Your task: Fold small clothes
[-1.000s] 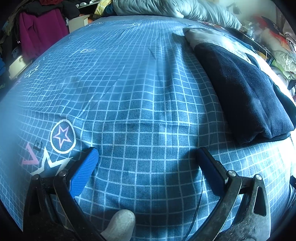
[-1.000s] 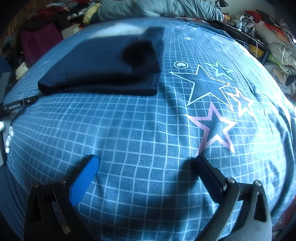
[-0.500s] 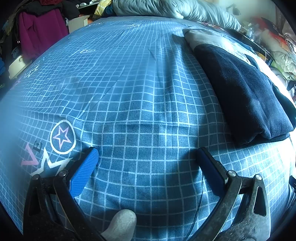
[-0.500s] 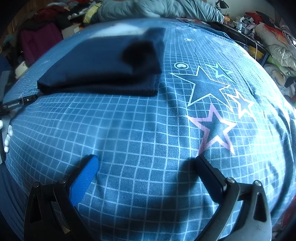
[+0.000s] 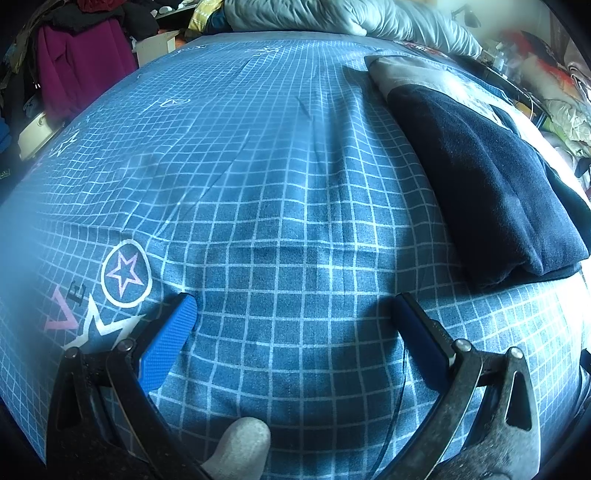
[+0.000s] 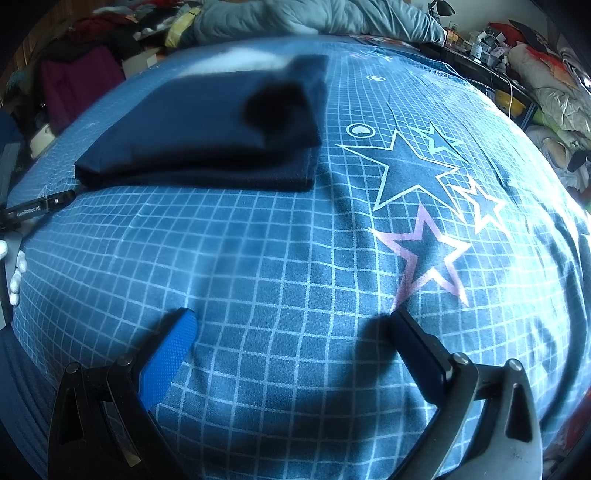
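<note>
A folded dark navy garment (image 5: pixel 491 184) lies on the blue grid-patterned bed cover (image 5: pixel 277 166), at the right in the left wrist view. In the right wrist view the same garment (image 6: pixel 207 129) lies at the upper left. My left gripper (image 5: pixel 295 325) is open and empty, low over the bed cover, to the left of the garment. My right gripper (image 6: pixel 291 332) is open and empty, low over the cover, nearer than the garment and apart from it. A gloved fingertip (image 5: pixel 240 446) shows between the left gripper's arms.
A grey duvet (image 5: pixel 332 18) lies along the far edge of the bed. Clothes hang at the far left (image 5: pixel 81 66). Clutter and bags (image 6: pixel 546 96) stand past the bed's right side. Part of the left tool (image 6: pixel 37 210) shows at the left edge.
</note>
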`<state>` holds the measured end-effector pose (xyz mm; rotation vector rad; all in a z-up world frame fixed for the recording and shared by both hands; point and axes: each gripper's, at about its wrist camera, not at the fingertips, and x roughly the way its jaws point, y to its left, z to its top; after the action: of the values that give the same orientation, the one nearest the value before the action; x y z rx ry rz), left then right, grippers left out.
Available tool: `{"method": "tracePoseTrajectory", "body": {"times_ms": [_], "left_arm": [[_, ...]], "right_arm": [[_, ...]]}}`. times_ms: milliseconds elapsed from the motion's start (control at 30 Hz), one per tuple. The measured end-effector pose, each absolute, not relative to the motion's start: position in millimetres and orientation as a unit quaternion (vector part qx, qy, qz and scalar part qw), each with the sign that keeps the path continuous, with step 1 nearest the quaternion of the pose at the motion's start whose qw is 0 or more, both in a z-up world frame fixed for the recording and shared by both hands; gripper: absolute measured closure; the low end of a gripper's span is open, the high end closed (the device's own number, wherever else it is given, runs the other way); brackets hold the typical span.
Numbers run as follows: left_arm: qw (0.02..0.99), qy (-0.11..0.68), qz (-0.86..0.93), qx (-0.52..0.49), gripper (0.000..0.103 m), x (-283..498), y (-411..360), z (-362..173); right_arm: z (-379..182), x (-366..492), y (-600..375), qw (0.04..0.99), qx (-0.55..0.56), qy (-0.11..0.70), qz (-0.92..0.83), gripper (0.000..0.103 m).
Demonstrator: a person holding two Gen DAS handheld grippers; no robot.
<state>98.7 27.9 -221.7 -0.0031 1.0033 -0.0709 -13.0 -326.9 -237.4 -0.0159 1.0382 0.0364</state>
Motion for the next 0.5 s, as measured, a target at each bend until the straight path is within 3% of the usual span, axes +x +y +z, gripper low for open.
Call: {"method": "tracePoseTrajectory", "body": {"times_ms": [500], "left_arm": [[0.874,0.484,-0.038,-0.007,0.0,100.1,29.5,-222.6]], "right_arm": [[-235.0,-18.6,-323.3,0.865,-0.006,0.5,0.026,0.0]]}}
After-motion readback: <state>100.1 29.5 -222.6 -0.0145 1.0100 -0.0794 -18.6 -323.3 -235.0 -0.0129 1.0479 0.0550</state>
